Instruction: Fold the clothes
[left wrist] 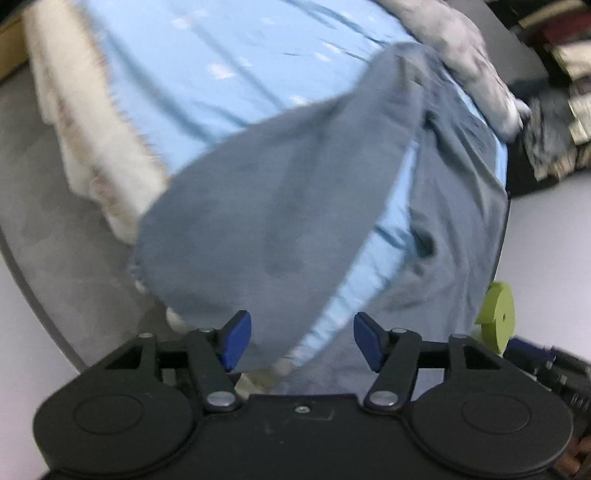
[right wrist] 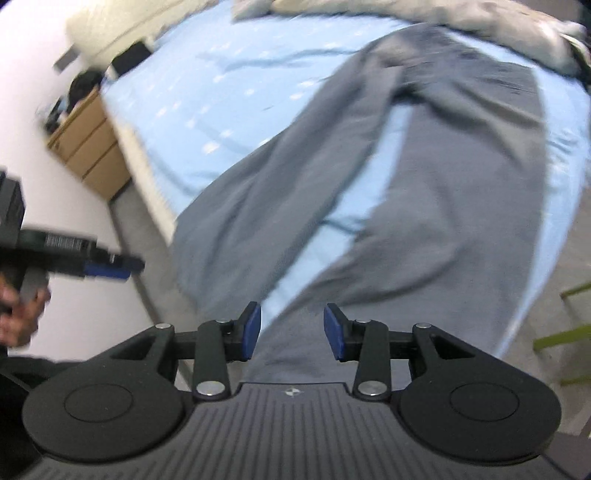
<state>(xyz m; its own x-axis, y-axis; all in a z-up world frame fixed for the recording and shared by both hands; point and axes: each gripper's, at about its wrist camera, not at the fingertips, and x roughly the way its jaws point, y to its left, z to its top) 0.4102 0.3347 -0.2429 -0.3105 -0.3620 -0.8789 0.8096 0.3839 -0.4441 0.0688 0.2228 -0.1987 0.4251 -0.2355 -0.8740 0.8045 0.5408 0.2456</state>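
- Showing grey trousers that are lying spread on the light blue sheet of a bed, legs parted in a V toward the near edge and the waist lying far up the bed by a rumpled pale blanket.
- Hovering over the near leg ends, the right tool is standing partly open, with nothing between its blue pads; cloth is showing only beneath the gap.
- Standing wider open, the left tool is gripping nothing either; one trouser leg is lying below it, beside a cream towel hanging at the bed's side.
- Appearing at the left of the right-wrist view, a hand is holding the other tool.
- Judging from the soft creases, the fabric is looking light, limp and non-fragile; it is likely sagging and slipping unless pinched firmly.
- Suggesting a hold: each tool is best pinching a hem corner of one leg, or both layers at a side seam, so the cloth is lifting flat rather than bunching.
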